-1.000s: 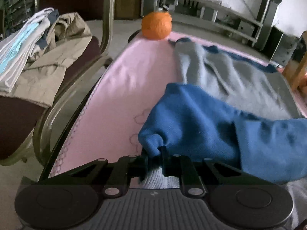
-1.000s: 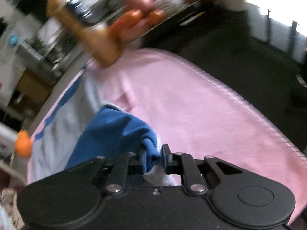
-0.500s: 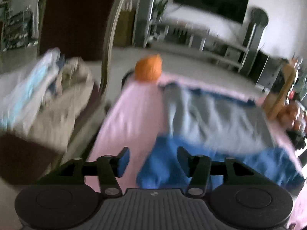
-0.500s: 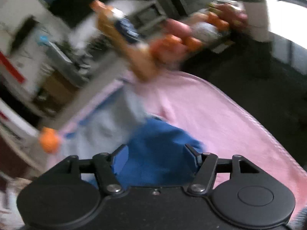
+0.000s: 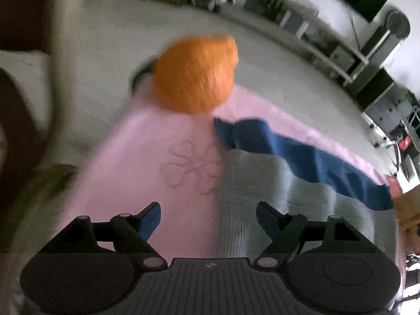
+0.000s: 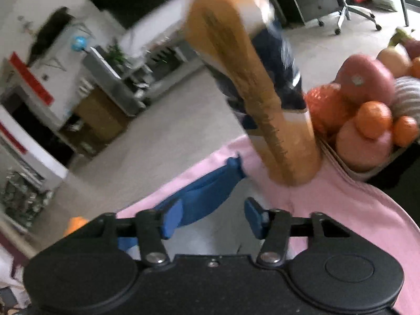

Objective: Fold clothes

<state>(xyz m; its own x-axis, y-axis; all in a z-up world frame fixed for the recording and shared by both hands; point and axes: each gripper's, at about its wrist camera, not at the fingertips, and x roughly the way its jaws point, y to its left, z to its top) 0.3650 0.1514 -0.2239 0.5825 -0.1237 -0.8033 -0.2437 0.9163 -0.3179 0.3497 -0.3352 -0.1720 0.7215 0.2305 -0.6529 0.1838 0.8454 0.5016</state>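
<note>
We held both grippers over the garment's (image 5: 265, 173) far hem, which ran crosswise between them, the left gripper (image 5: 207, 214) opening empty near the orange (image 5: 195, 74), the right gripper (image 6: 213, 216) closing on nothing beside the bottle (image 6: 252, 86).

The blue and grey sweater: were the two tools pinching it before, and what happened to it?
Yes. Both tools pinched the sweater's blue folded edge a second ago. They let go; the left tool is opening, the right tool is closing again, nothing held. Both swung toward the cloth's far end, nearer the orange and the bottle. The sweater stays on the pink cloth.
</note>
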